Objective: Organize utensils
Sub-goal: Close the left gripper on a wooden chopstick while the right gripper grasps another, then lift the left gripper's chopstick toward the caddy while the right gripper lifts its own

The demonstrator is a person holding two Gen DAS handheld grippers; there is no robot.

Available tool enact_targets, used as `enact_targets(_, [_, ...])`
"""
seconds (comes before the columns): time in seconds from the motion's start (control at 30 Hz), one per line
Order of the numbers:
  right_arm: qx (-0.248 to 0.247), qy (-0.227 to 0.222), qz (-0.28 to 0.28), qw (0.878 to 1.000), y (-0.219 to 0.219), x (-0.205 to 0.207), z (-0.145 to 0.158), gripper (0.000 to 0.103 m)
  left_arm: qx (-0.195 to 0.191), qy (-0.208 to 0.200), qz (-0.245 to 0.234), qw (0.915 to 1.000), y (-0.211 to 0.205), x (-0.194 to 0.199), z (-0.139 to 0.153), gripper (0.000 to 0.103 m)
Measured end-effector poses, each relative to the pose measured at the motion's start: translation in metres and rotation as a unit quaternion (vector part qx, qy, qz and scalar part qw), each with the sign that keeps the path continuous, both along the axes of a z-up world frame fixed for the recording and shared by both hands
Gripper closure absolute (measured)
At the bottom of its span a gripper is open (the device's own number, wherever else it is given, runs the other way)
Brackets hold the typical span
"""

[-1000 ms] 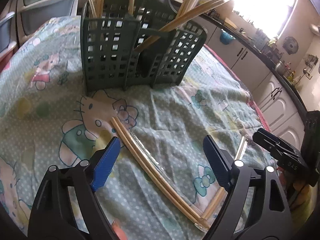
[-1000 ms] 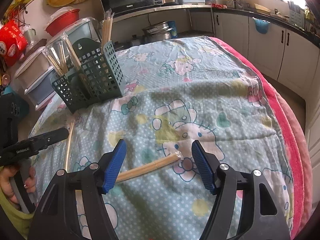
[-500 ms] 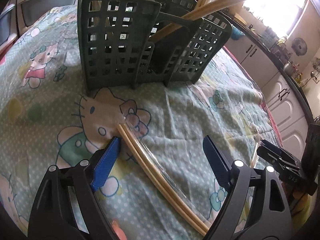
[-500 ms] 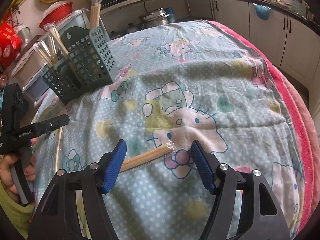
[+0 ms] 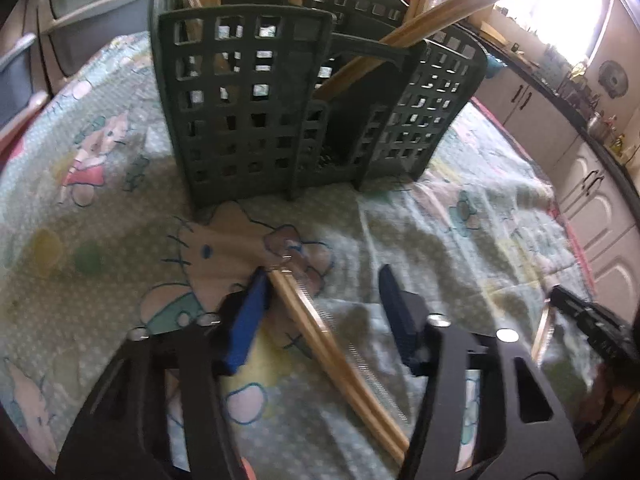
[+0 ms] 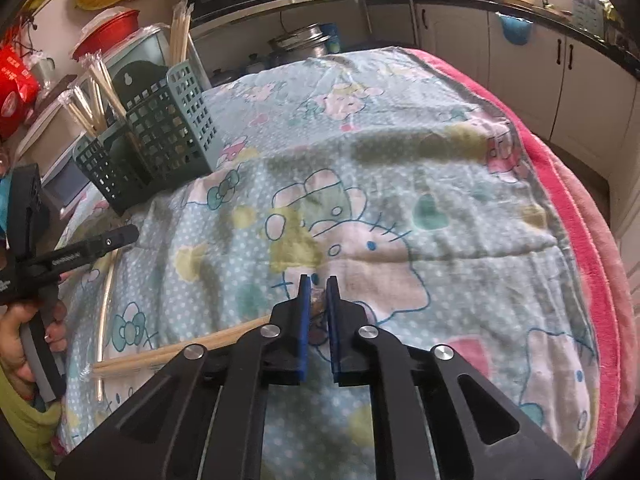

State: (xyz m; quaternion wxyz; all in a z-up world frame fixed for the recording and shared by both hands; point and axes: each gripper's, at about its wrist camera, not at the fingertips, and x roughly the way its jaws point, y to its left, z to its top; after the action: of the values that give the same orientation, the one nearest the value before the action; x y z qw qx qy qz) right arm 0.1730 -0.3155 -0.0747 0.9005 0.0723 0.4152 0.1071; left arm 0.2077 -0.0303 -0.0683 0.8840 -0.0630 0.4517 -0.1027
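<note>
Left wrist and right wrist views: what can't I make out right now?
- Right gripper: its own fingers hide whether the wrapped wooden chopstick pair is pinched.
- Second wrapped chopstick pair: near end hidden behind left gripper.
- Dark green lattice utensil basket: blurred; contents unclear.

a dark green plastic lattice utensil caddy (image 5: 280, 92) stands upright on the cartoon-print cloth, holding several wrapped wooden chopstick pairs (image 5: 404, 40) that lean out of its compartments. 1 clear-wrapped pair of pale wooden chopsticks (image 5: 332, 356) lies flat on the cloth, running diagonally toward the caddy. another wrapped pair (image 6: 180, 350) lies flat, well apart from the caddy.
</note>
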Motion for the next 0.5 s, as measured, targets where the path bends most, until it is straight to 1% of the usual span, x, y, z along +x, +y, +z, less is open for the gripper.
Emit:
enact_targets(0.03, [0.000, -0.002, -0.002, 1.000, -0.001, -0.001, 0.001, 0.095, 0.004, -0.002, 0.003, 1.0000, 0.002, 0.000, 0.000, 0.068])
enact_targets(0.1, [0.000, -0.011, -0.007, 1.000, -0.004, -0.004, 0.006, 0.096, 0.008, -0.003, 0.007, 0.9999, 0.005, 0.000, 0.000, 0.077])
enact_targets(0.23, [-0.002, -0.031, -0.009, 0.999, -0.005, -0.010, 0.019, 0.096, 0.008, -0.003, 0.010, 0.9999, 0.013, 0.000, 0.000, 0.085])
enact_targets(0.3, [-0.003, -0.045, -0.007, 0.999, -0.002, -0.013, 0.028, 0.096, 0.007, -0.004, 0.011, 0.9999, 0.016, 0.000, 0.001, 0.091])
enact_targets(0.4, [-0.005, -0.062, 0.002, 0.998, 0.003, -0.017, 0.041, 0.096, -0.010, -0.006, 0.012, 0.9999, 0.020, -0.003, 0.005, 0.095])
enact_targets(0.5, [-0.001, -0.077, 0.013, 0.997, 0.009, -0.019, 0.054, 0.096, -0.023, -0.022, 0.007, 0.9995, 0.024, -0.010, 0.018, 0.096])
